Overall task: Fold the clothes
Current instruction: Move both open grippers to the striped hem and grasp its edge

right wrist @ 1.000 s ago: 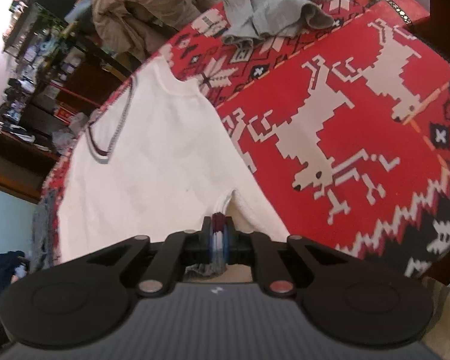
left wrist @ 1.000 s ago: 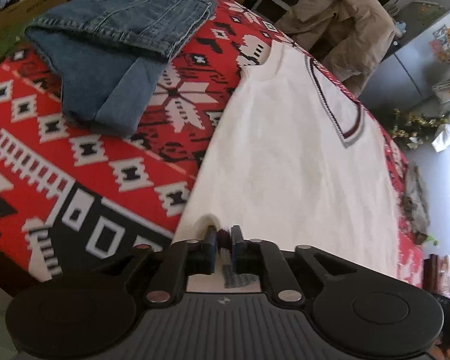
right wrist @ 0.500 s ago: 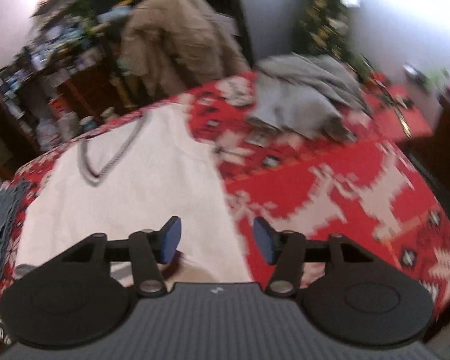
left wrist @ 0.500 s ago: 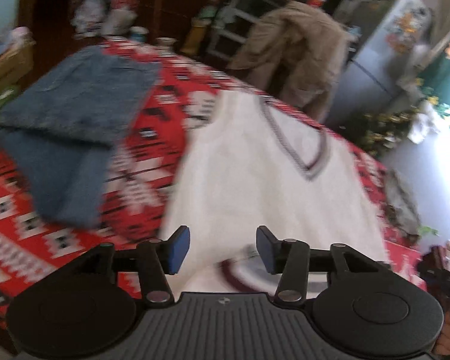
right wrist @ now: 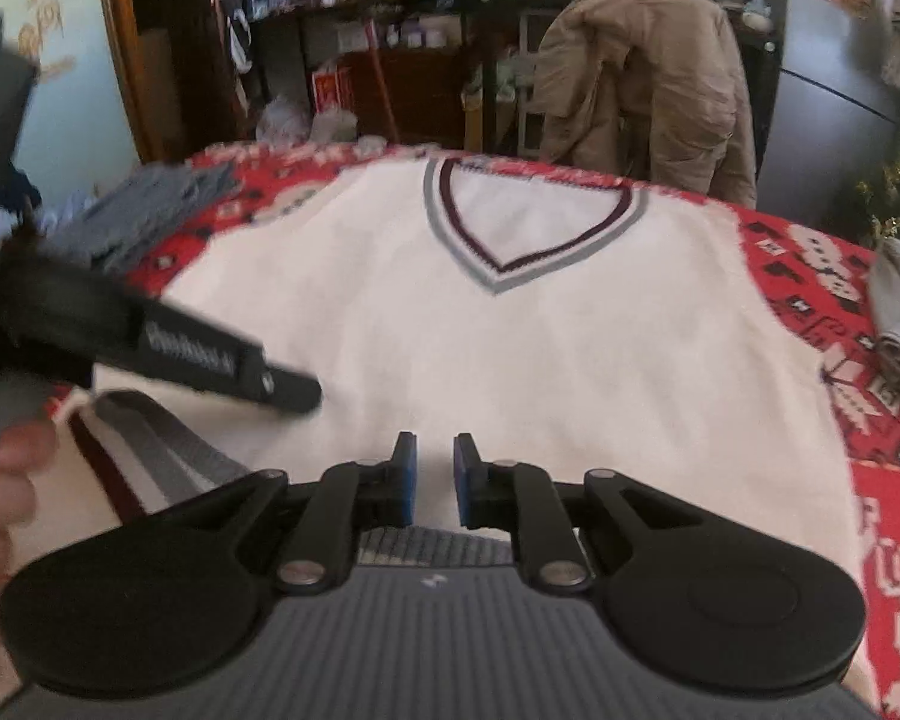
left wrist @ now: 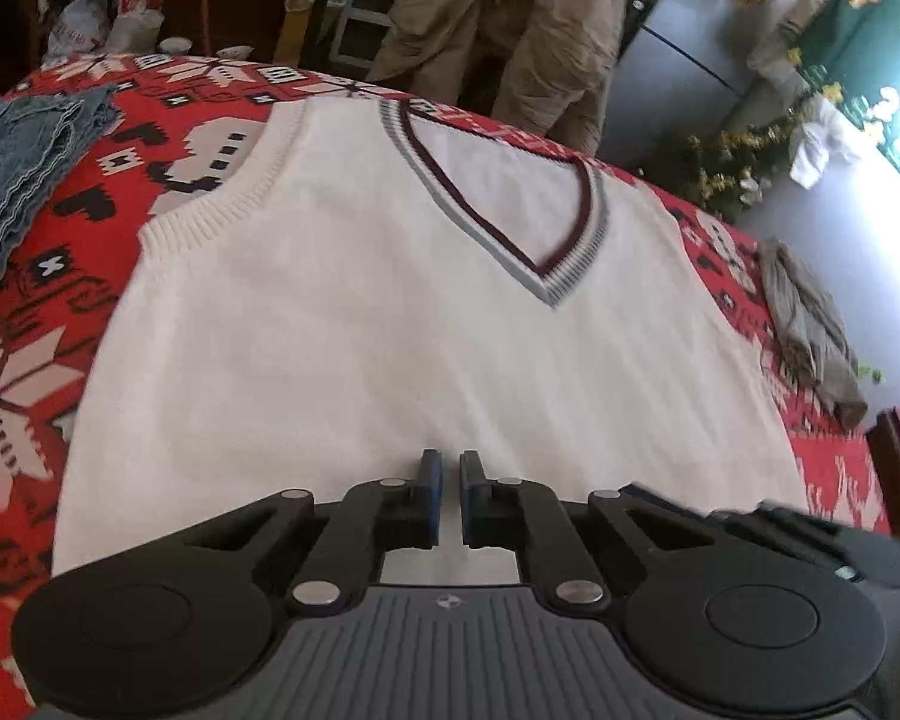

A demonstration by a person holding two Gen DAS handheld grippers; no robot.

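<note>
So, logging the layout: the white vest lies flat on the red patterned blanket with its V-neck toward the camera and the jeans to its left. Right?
Not quite: the V-neck of the vest points away from the camera, as the left wrist view shows. Blanket and jeans are as stated.
</note>
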